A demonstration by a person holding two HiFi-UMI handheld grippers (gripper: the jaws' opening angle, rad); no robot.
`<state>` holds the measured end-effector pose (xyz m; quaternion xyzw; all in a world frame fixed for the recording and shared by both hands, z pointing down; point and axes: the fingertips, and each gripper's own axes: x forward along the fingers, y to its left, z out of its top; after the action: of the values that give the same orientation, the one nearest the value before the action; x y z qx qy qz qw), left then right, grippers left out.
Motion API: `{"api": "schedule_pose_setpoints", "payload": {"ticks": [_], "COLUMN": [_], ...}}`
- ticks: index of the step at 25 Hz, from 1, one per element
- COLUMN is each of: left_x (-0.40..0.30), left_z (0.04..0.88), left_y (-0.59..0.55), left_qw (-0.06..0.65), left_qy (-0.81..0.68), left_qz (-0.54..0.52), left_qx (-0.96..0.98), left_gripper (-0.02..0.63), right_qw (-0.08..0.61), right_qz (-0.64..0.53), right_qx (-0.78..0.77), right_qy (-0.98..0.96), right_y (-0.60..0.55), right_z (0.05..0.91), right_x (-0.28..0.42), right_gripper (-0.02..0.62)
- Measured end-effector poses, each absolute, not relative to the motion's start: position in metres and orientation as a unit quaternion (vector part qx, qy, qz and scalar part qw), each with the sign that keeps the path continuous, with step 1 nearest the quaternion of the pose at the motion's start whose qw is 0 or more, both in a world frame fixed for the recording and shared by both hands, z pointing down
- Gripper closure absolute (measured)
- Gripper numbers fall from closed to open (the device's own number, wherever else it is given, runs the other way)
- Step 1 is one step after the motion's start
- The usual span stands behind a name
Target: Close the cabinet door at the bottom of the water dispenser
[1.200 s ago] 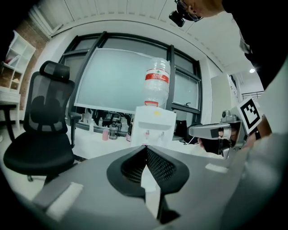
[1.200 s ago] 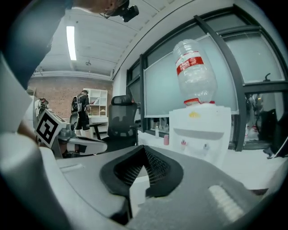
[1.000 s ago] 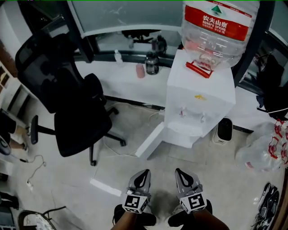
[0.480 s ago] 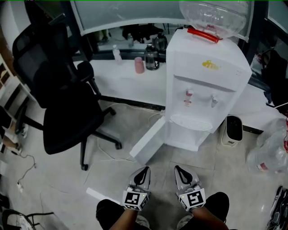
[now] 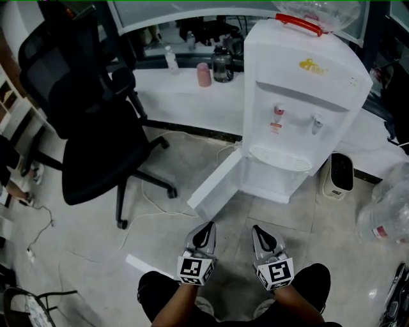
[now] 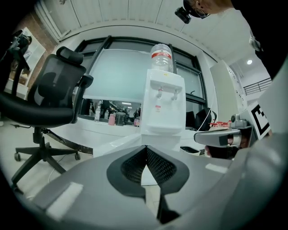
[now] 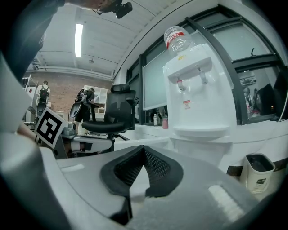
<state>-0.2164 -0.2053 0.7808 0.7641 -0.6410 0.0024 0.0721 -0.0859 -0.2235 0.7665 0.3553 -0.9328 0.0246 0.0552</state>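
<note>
A white water dispenser stands ahead with a bottle on top. Its lower cabinet door hangs open, swung out to the left over the floor. The dispenser also shows straight ahead in the left gripper view, and the dispenser fills the right of the right gripper view. My left gripper and right gripper sit side by side low over the floor, a short way in front of the door. Both are shut with nothing between their jaws.
A black office chair stands left of the dispenser, cables trailing on the floor near it. A long white desk with bottles and a pink cup runs behind. A small white bin sits right of the dispenser, a plastic bag further right.
Both grippers have dropped lower together, and the head view has sunk with them, so the dispenser's front and open door now show more face-on.
</note>
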Motion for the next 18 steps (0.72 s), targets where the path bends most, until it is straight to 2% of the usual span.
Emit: {"api": "schedule_pose_setpoints", "payload": {"ticks": [1,3,10,13,18], "left_x": [-0.219,-0.223,-0.249,-0.258,-0.271], "left_z": [0.782,0.784,0.790,0.795,0.809], "left_y": [-0.206,-0.207,-0.214,-0.222,-0.244], "left_qw": [0.071,0.069,0.071,0.072,0.079], "left_qy": [-0.644,-0.651,-0.685,-0.682,-0.672], "left_qz": [0.003,0.005,0.002,0.000,0.030], "left_qx": [0.762,0.756,0.725,0.727,0.736], "left_gripper": [0.585,0.540,0.227,0.147,0.070], "right_qw": [0.055,0.056,0.066,0.067,0.071], "right_qz": [0.025,0.026,0.024,0.026,0.018], "right_qx": [0.354,0.350,0.341,0.338,0.328], "right_qy": [-0.933,-0.935,-0.937,-0.938,-0.942], "right_y": [-0.224,-0.223,-0.219,-0.218,-0.211], "right_z": [0.769,0.772,0.782,0.785,0.782], "right_x": [-0.086,-0.087,-0.088,-0.086,-0.088], "right_gripper": [0.592,0.592,0.592,0.592,0.592]}}
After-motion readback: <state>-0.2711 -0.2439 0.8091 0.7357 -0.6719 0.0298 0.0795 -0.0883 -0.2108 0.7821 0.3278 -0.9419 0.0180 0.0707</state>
